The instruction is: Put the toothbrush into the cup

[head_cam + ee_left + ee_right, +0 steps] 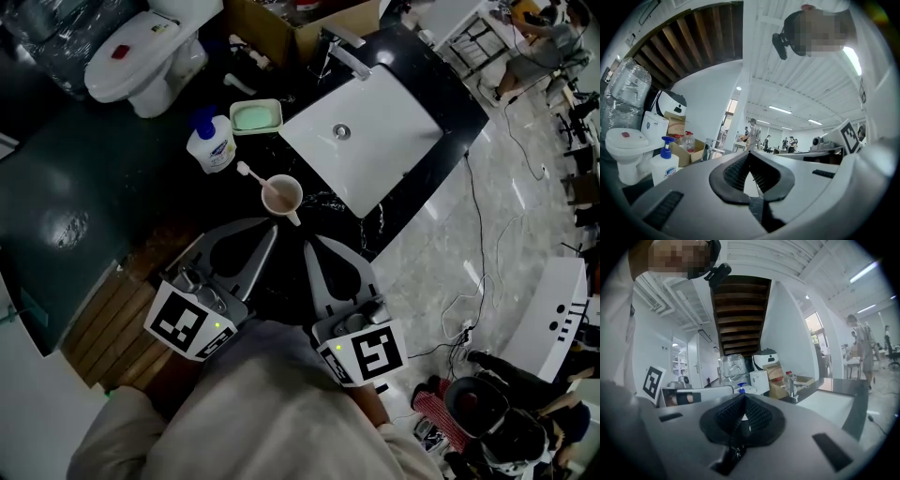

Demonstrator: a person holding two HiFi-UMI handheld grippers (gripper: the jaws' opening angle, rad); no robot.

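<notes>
A pinkish cup (282, 194) stands on the black counter (187, 202), just left of the sink. The toothbrush (253, 176) rests inside it, its white head leaning out to the upper left. My left gripper (273, 232) hangs close in front of the cup with its jaws shut and nothing in them. In the left gripper view its pads (740, 169) meet at the tip. My right gripper (307, 246) sits beside it to the right, also shut and holding nothing. In neither gripper view can the cup be seen.
A white pump bottle (212, 142) and a green soap dish (256, 116) stand behind the cup. The white sink (361, 131) with its faucet (345, 52) lies to the right. A toilet (141, 56) and a cardboard box (281, 28) are further back. Cables cross the floor at right.
</notes>
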